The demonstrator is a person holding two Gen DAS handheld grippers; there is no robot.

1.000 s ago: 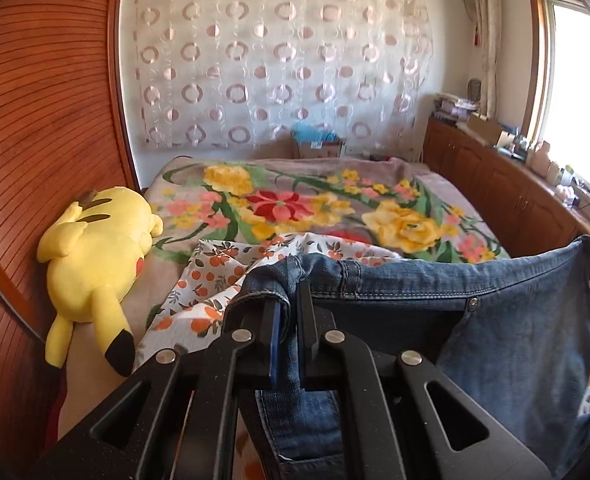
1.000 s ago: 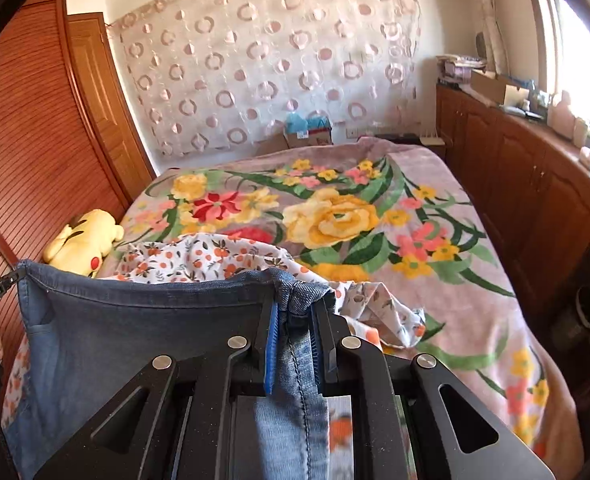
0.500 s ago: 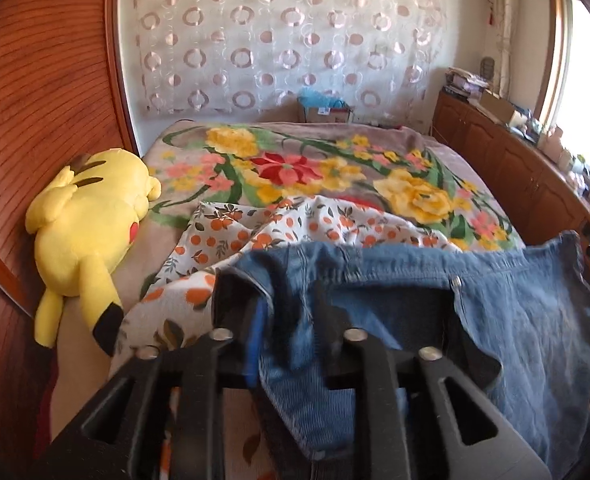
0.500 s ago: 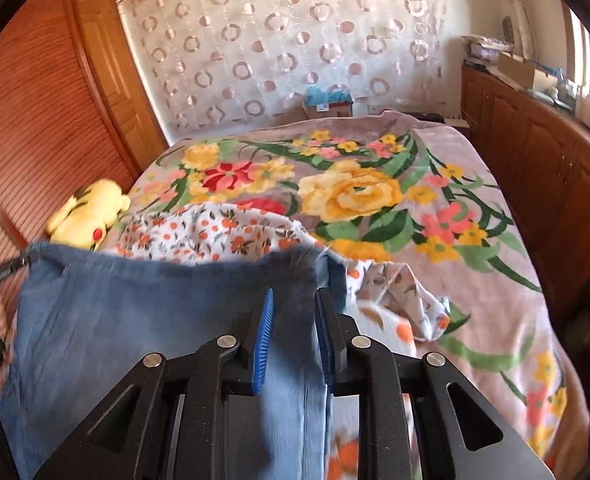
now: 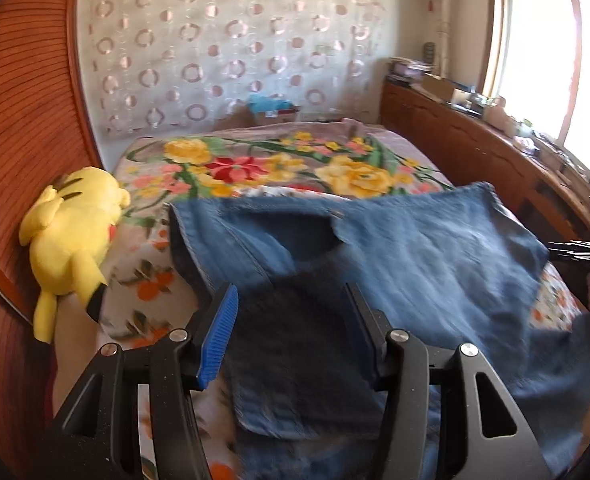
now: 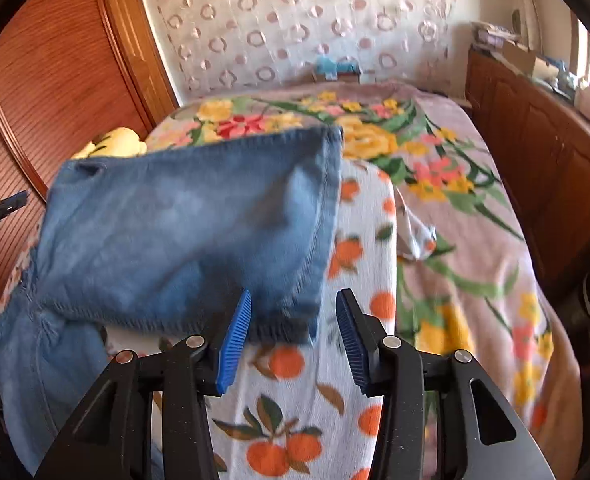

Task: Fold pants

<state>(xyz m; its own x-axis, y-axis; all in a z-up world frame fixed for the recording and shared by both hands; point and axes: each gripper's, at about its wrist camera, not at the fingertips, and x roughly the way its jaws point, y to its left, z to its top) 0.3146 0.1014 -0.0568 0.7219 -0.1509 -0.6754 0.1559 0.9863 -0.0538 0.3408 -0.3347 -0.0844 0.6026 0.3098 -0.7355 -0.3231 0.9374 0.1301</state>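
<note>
no legible writing | yellow plush toy [image 5: 71,236] at bed's left edge | left gripper [image 5: 291,336] spread, jaws just opened, released | pants [image 5: 375,256] dropped onto orange-print cloth [image 6: 359,264] on bed [image 6: 467,208] | right gripper [image 6: 293,338] spread, jaws just opened, denim corner loose between.

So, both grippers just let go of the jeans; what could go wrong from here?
The jeans lie on the orange-print cloth, not flat on the flowered blanket, so the fold may slip or bunch. The left gripper, its jaws just opened, has denim between them and could snag it. The right gripper is close too.
</note>
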